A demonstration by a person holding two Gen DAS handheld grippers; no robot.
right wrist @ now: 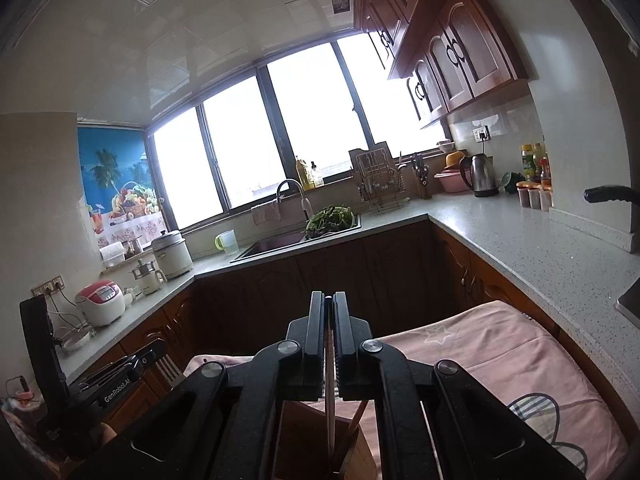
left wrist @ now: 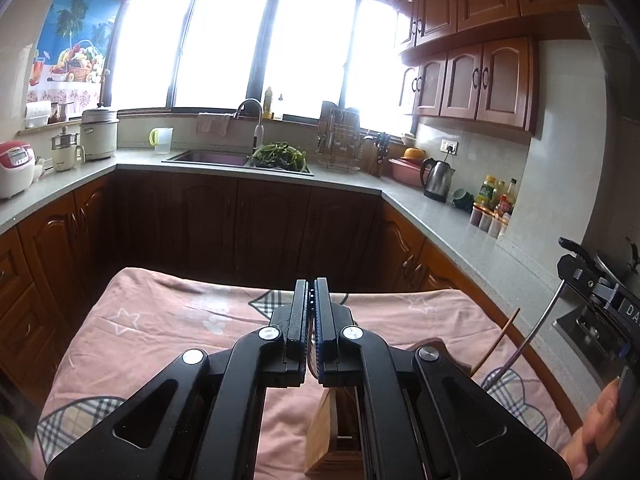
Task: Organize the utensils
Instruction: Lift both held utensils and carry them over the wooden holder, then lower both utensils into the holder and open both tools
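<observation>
A wooden utensil holder (left wrist: 324, 436) stands on the pink cloth (left wrist: 168, 328), right under my left gripper (left wrist: 312, 292). My left gripper is shut on a thin utensil handle that runs down between its fingers; which utensil is hidden. My right gripper (right wrist: 329, 304) is shut on a slim metal utensil (right wrist: 329, 392) whose shaft drops into the holder (right wrist: 360, 456). The right gripper also shows in the left wrist view (left wrist: 596, 280), with the metal shaft (left wrist: 536, 332) hanging from it. A wooden chopstick (left wrist: 496, 344) leans out of the holder.
The cloth covers a small table among U-shaped kitchen counters (left wrist: 452, 232). A sink (left wrist: 208, 158) with greens, a kettle (left wrist: 438, 178), bottles (left wrist: 496, 200) and rice cookers (left wrist: 16, 168) stand on them. A pan handle (right wrist: 612, 194) juts in at the right.
</observation>
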